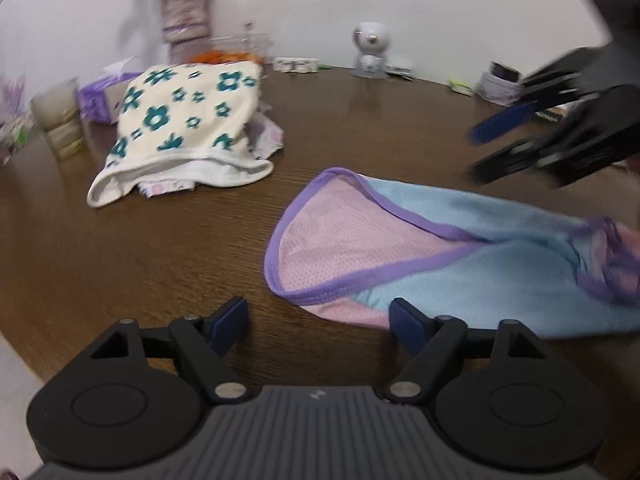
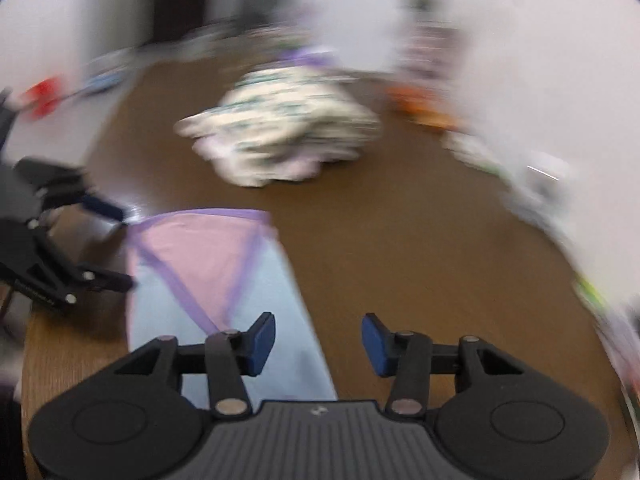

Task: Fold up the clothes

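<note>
A light blue garment (image 1: 472,280) with a pink mesh lining and purple trim lies on the brown table (image 1: 160,240), folded lengthwise. My left gripper (image 1: 318,326) hovers open just in front of its pink opening, nothing between the fingers. My right gripper (image 2: 318,342) is open too, above the blue end of the same garment (image 2: 224,280); in the left wrist view the right gripper (image 1: 484,152) hangs above the garment's far side. A pile of clothes topped by a cream cloth with teal flowers (image 1: 184,128) sits further back. The right wrist view is blurred.
Along the wall stand a flower vase (image 1: 184,12), a purple tissue pack (image 1: 100,96), a clear container with something orange (image 1: 236,50), a small white round figure (image 1: 370,52) and small clutter at the right. The table's near left edge (image 1: 16,344) curves close.
</note>
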Demonstrator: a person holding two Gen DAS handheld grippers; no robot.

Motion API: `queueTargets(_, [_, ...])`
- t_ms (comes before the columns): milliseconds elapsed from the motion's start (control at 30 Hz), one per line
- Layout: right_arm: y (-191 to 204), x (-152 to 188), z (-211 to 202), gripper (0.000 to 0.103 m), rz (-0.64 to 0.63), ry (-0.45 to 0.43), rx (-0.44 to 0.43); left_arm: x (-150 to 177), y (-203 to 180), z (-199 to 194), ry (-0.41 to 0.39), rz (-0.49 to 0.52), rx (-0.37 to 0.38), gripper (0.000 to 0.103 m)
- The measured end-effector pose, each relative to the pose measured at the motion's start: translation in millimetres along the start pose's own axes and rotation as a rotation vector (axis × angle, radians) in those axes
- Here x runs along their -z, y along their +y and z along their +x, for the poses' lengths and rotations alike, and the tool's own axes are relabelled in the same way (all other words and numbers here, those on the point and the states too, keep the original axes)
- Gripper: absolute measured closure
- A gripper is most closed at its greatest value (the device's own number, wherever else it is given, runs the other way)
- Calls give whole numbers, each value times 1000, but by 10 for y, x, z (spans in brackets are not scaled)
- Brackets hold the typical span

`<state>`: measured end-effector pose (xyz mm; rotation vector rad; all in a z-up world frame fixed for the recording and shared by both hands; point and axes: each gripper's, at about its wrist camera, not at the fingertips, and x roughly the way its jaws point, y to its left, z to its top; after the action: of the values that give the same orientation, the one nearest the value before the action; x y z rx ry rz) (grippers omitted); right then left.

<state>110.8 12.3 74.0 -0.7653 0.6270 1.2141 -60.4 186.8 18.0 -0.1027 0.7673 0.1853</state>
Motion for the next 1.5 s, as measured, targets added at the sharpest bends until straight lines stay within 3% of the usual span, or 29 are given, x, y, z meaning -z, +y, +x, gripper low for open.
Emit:
queueTargets(67, [45, -210, 319, 59, -62, 43, -47, -35, 32, 29, 0, -23, 18, 29])
queueTargets(133, [45, -395, 627, 60, -108, 90, -81, -70, 65, 58, 1, -45, 37, 39])
queueTargets(200, [30, -471, 781, 64, -112, 103, -127, -105, 98, 87, 1, -67, 55, 71])
queueTargets(267, [23, -478, 851, 65, -92, 101, -153, -141, 131, 116, 1, -89, 74, 79])
queueTargets(300, [16, -461, 860, 65, -75, 96, -166, -158, 147, 131, 1, -100, 83, 89])
queueTargets(367, [-1, -408, 842, 90, -36, 80, -200, -193, 180, 160, 1, -122, 102, 97])
queueTargets(467, [6, -374, 841, 101, 12, 59, -196, -246, 229, 203, 2, -155, 130, 98])
queueTargets(567, [-35, -332, 807, 102, 53, 42, -57, -365, 278, 303, 8, -175, 171, 98])
queueTargets(700, [-353, -219, 729, 103, 213, 42, 110, -846, 246, 604, -3, -148, 252, 98])
queueTargets(867, [-933, 137, 425, 103, 498, 38, 335, -1650, -246, 1134, 25, 4, 339, 98])
queueTargets(1000, [-1354, 585, 33, 103, 711, 5, 452, -2162, -854, 1546, 59, 112, 380, 98])
queueTargets(1100, [-1523, 855, -165, 103, 769, -43, 364, -2281, -988, 1627, 69, 100, 396, 98])
queueTargets(1200, [-1512, 941, -123, 92, 719, -60, 165, -2136, -850, 1502, 39, 69, 409, 98])
queueTargets(1233, [-1481, 922, -56, 82, 680, -60, 139, -2066, -798, 1489, 38, 55, 388, 98])
queueTargets(1267, [-1454, 883, 30, 77, 644, -58, 135, -2016, -739, 1490, 45, 41, 374, 98])
queueTargets(1500, [-1407, 460, 651, 76, 516, -30, 93, -1884, -408, 1470, 67, -18, 295, 98])
